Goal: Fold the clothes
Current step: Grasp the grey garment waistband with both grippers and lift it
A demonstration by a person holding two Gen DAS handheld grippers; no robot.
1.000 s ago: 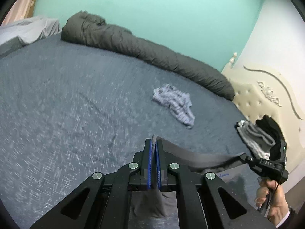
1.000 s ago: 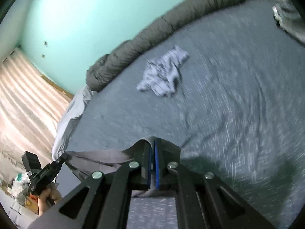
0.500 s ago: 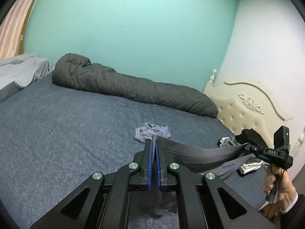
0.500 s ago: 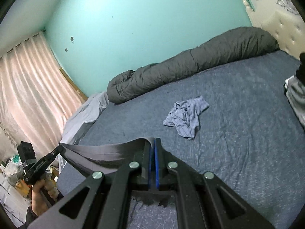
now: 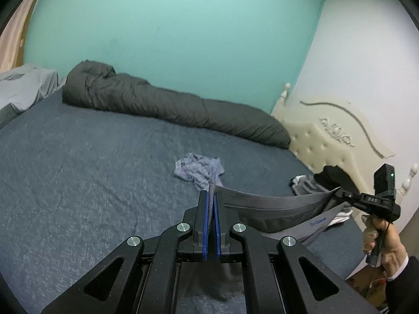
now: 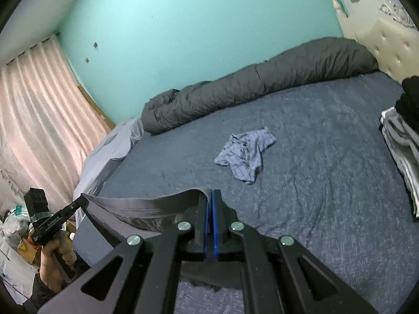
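Note:
A grey garment [image 5: 275, 204] with a stretched waistband hangs in the air between my two grippers, above the near edge of the bed. My left gripper [image 5: 211, 196] is shut on one end of the band. My right gripper [image 6: 210, 195] is shut on the other end of the garment [image 6: 146, 206]. Each gripper shows in the other's view, held by a hand: the right gripper [image 5: 337, 192] at the far right, the left gripper [image 6: 82, 198] at the far left. A crumpled blue striped garment [image 5: 199, 168] [image 6: 244, 151] lies on the dark blue bed sheet [image 5: 78, 172].
A rolled dark grey duvet [image 5: 170, 107] runs along the teal wall. A pile of folded clothes [image 6: 400, 141] with a black item on top sits by the cream headboard [image 5: 332, 141]. A pale grey sheet [image 6: 112, 146] and pink curtains [image 6: 34, 110] are at the bed's other end.
Both grippers rose and tilted up with the grey garment stretched between them, so the wall now fills the upper views. The grip on the waistband has not changed.

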